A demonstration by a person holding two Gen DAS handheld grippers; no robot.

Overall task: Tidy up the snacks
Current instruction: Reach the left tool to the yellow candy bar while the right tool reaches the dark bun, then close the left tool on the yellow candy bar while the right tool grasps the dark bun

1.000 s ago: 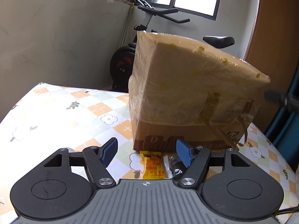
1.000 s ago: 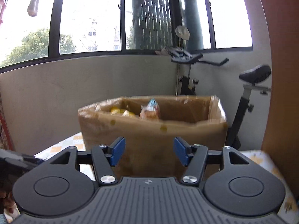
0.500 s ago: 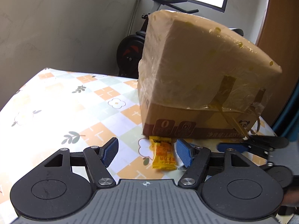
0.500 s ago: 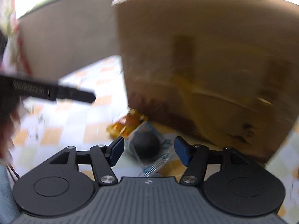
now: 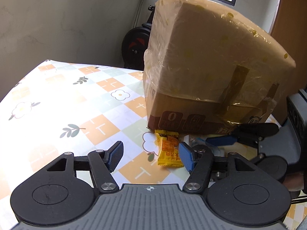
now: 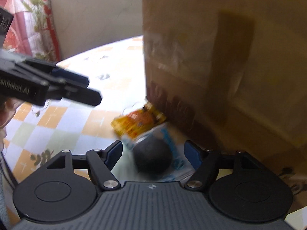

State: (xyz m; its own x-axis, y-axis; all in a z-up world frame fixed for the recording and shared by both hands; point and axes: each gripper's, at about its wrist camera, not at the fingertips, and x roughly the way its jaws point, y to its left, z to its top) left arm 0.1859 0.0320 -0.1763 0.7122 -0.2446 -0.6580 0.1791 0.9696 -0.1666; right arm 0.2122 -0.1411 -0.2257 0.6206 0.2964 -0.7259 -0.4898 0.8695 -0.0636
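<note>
Two snacks lie out on the worktop (image 5: 57, 99), a surface under a checked cloth with flowers, right at the foot of the cardboard box (image 5: 207, 72), which is wrapped in clear film and tape. The yellow-orange packet (image 5: 168, 151) rests with its far end touching the box's bottom edge; just beside it sits a clear packet with blue print holding a dark round snack (image 6: 152, 158). The left tool (image 5: 151, 156) hovers low with its jaws spread and nothing between them, the yellow-orange packet lying just ahead, next to its right-hand pad. The right tool (image 6: 153, 153) is also released, its jaws wide on either side of the dark round snack, though the blur in its view leaves me unable to say whether the pads touch the wrapper. From here the box's inside is out of sight, so I cannot tell what it holds. By my reckoning the tidying is unfinished: these two packets at least remain to be picked up and, presumably, dropped into the box.
</note>
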